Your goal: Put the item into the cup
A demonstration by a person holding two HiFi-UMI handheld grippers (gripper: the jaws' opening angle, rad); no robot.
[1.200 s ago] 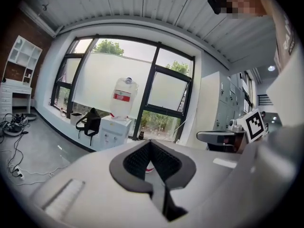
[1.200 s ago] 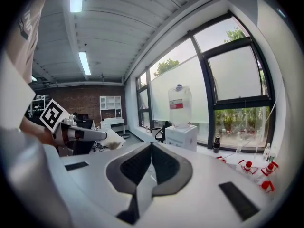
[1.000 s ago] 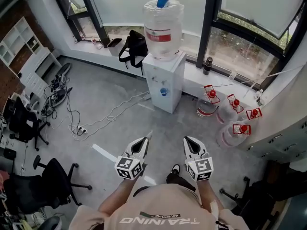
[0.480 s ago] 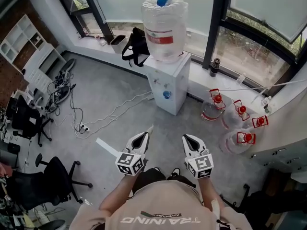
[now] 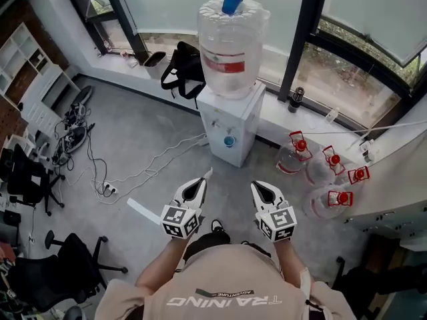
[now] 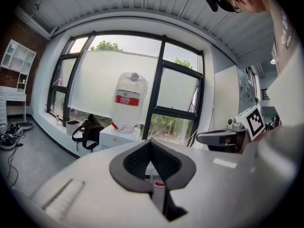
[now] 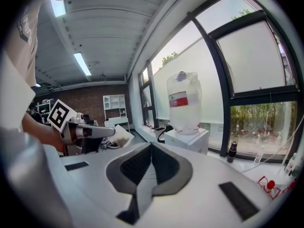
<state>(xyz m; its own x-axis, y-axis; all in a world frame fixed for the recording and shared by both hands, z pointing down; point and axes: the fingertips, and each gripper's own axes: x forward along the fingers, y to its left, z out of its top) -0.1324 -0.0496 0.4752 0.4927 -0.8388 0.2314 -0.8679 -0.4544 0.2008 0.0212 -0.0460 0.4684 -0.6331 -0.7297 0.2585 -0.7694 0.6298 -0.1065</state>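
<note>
Bright daylight through windows (image 5: 347,52), shadows soft. Ceiling tube (image 7: 81,63) lit. My gripper views: heavy fisheye, black corners, my jaws close-up soft.

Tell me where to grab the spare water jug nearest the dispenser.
Probably its red carry handle, coming from above. The jug stands upright on the floor, the handle stands up over its top, and the round body looks too wide to clamp.

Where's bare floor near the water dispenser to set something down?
Bare grey floor lies left of the water dispenser, as far as the cables. To its right it is crowded: four red-capped bottles stand along the wall below the window.
</note>
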